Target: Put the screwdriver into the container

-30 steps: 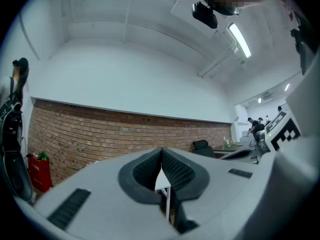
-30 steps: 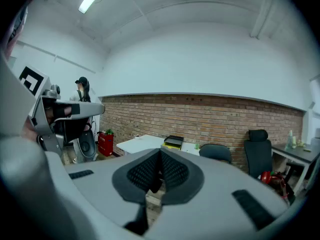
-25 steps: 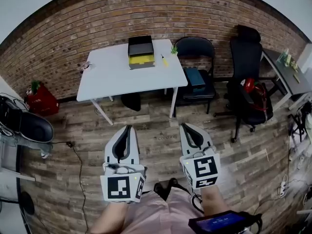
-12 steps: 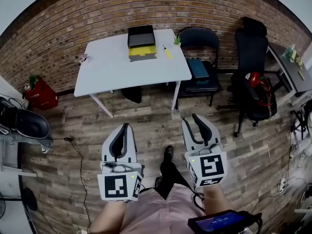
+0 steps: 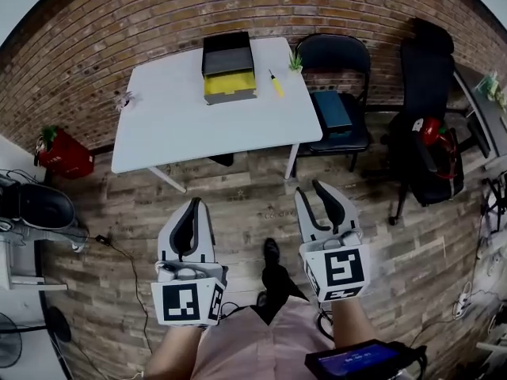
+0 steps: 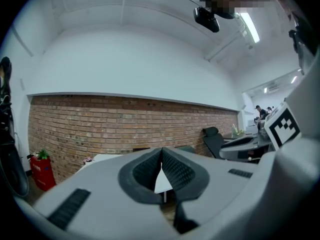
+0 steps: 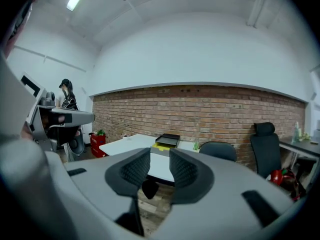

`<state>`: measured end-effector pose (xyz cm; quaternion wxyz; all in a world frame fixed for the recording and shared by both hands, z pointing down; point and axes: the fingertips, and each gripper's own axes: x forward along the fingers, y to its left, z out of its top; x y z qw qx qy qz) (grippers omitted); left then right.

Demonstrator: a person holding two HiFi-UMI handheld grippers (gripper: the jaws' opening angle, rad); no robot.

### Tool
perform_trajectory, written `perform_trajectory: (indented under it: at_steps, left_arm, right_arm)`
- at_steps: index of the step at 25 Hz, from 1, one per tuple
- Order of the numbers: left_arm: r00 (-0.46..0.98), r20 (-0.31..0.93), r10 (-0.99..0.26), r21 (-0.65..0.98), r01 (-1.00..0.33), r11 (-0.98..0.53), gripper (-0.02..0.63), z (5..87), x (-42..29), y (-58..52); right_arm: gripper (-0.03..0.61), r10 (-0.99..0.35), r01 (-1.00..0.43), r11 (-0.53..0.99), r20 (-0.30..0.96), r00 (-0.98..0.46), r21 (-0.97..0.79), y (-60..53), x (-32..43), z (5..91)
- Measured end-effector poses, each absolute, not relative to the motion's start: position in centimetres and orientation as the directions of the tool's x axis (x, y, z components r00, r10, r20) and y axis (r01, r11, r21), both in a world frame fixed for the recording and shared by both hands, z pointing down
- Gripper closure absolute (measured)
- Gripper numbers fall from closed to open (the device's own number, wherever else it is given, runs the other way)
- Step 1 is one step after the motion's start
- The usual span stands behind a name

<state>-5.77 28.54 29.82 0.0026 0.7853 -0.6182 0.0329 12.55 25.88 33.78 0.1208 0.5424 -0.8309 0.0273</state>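
The yellow-handled screwdriver point(image 5: 275, 84) lies on the white table point(image 5: 182, 125), just right of the black container point(image 5: 228, 66) with a yellow lower tray. Both grippers hang over the wooden floor, well short of the table. My left gripper point(image 5: 192, 203) is shut with nothing in it; in the left gripper view point(image 6: 161, 154) its pads meet at the tip. My right gripper point(image 5: 315, 188) is open and empty. The right gripper view looks between its jaws point(image 7: 160, 159) toward the container point(image 7: 166, 141) on the table point(image 7: 132, 145); the screwdriver is too small to make out there.
A small potted plant point(image 5: 295, 60) stands at the table's back right corner. A black folding chair point(image 5: 337, 62) with a blue item on its seat stands right of the table, an office chair point(image 5: 428, 77) beyond. A red bin point(image 5: 59, 155) and cables point(image 5: 111, 244) lie left.
The right gripper's jaws have gone from shut to open. The table has come closer and shifted slightly left in the head view. The left gripper stays shut.
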Motion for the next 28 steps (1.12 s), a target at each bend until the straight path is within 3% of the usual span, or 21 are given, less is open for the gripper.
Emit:
perform_trajectory:
  at_steps: [15, 28]
  left_arm:
    - [0.192, 0.052, -0.980, -0.091, -0.976, -0.196, 0.601, 27.6, -3.7, 13.0]
    - [0.091, 0.046, -0.995, -0.067, -0.993, -0.094, 0.601, 27.9, -8.4, 8.2]
  right_arm:
    - [0.468, -0.861, -0.878, 0.476, 0.225, -0.455, 0.047, 8.9, 13.2, 33.7]
    - [0.469, -0.851, -0.863, 0.499, 0.236, -0.470, 0.083, 1.8, 10.8, 33.4]
